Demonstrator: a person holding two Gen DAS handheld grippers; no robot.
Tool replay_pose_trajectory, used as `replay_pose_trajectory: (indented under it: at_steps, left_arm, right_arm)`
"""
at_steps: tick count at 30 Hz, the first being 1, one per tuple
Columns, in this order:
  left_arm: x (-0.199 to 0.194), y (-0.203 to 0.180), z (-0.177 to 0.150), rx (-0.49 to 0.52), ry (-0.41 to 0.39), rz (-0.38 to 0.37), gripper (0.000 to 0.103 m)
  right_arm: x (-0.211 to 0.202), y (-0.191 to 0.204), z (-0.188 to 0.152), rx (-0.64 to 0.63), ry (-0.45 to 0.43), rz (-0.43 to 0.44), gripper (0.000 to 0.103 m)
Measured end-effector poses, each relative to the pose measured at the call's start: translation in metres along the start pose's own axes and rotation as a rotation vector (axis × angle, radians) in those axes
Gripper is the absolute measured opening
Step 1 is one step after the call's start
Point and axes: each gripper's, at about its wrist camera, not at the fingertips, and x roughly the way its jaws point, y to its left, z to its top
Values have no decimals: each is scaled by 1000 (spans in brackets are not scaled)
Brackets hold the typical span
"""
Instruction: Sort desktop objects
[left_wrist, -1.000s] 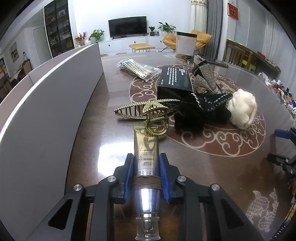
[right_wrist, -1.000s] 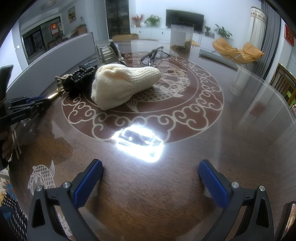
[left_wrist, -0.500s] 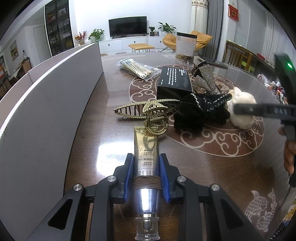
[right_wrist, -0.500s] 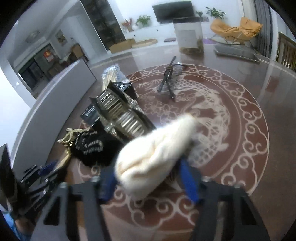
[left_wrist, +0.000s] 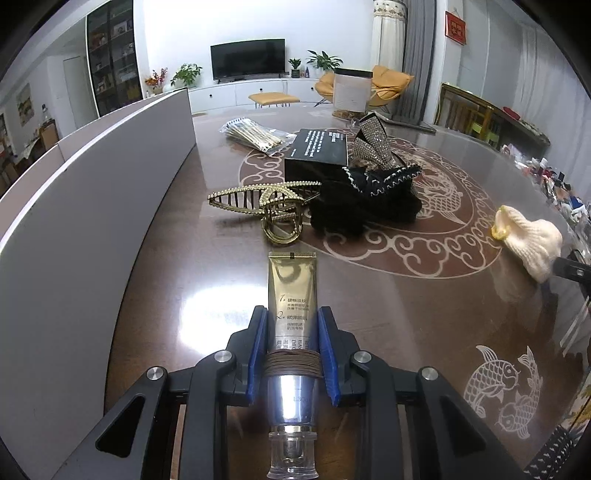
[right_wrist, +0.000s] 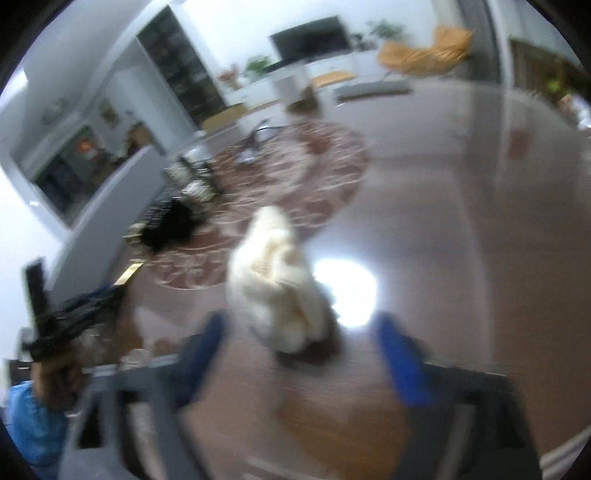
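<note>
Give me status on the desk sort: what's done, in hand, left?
Done: nothing visibly sorted yet. In hand: left gripper is shut on the gold tube; right gripper is opening, its fingers clear of the cream knit item on the table. Left: gold hair claw, black fabric piece, black box, packet of sticks.

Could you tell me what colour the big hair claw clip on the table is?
Gold hair claw clip; clearest in the left wrist view.

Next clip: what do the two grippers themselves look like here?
Left gripper: black angular frame with triangular cut-outs, silver round bolt heads, blue pads lining both fingers. Right gripper: same black frame and blue pads, though blurred.
</note>
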Motion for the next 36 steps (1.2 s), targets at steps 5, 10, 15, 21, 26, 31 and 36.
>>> replay_pose_trajectory:
  at_steps: [5,10,15,21,26,31,36]
  left_arm:
    - [1,0,0,1,2,9,37]
    - [6,10,4,-53,38,37,78]
    - [9,7,5,-37,51,42,84]
    - [13,4,6,-20,64,26,93]
    - [14,2,8,-6,77,14,100]
    - [15,1,7,4,87,5,103]
    - [14,1,7,4,87,5,103]
  right_arm:
    - [5,35,9,-175,-15,-97,103]
    - [39,70,15,-345,65,-167,103]
    - [59,71,13,-361,90,-169,103]
    - [57,58,15,-283,61,-143,103]
    - [60,64,16,-298,69,-169,103]
    - [59,64,15,-297,69,-169,103]
    - [59,64,15,-296,68,-170,103]
